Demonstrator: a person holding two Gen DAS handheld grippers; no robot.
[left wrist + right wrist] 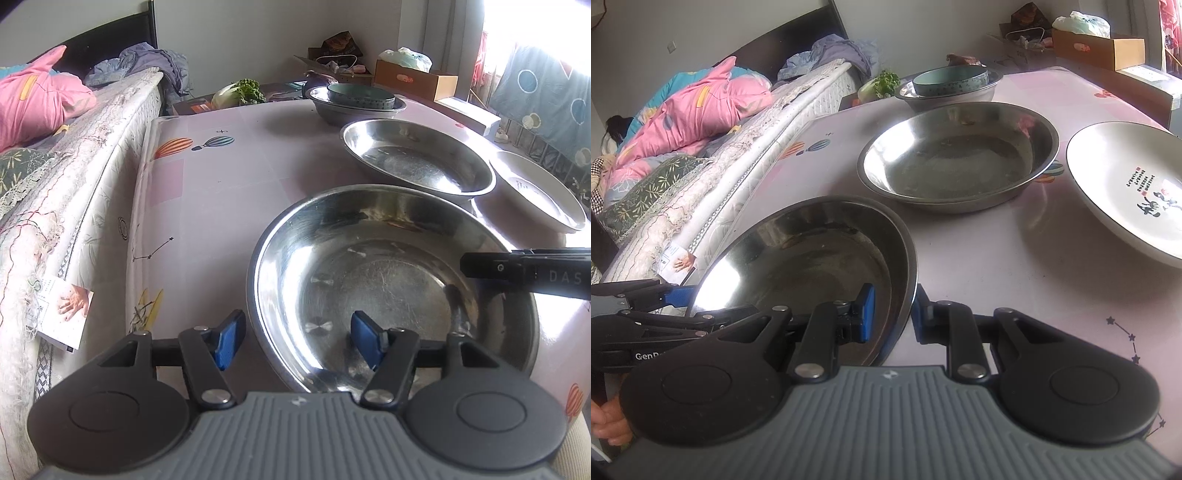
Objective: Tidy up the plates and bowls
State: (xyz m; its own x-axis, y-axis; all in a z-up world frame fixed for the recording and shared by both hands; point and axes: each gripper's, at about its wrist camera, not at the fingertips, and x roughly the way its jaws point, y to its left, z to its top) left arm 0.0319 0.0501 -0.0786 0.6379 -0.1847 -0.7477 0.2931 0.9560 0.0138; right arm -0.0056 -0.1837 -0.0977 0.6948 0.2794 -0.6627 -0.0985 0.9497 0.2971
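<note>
1. The left gripper is spread wide, its pads astride the near-left rim of the near steel bowl; neither pad clearly presses the metal.
2. The right gripper has its pads on either side of that bowl's right rim, one inside and one outside, close to the wall; whether they pinch it I cannot tell.
3. The bowl sits at the near edge of the table.
4. Behind it lies a second steel bowl, with a white plate to its right.
5. Farther back, a teal bowl nests in a third steel bowl.
</note>
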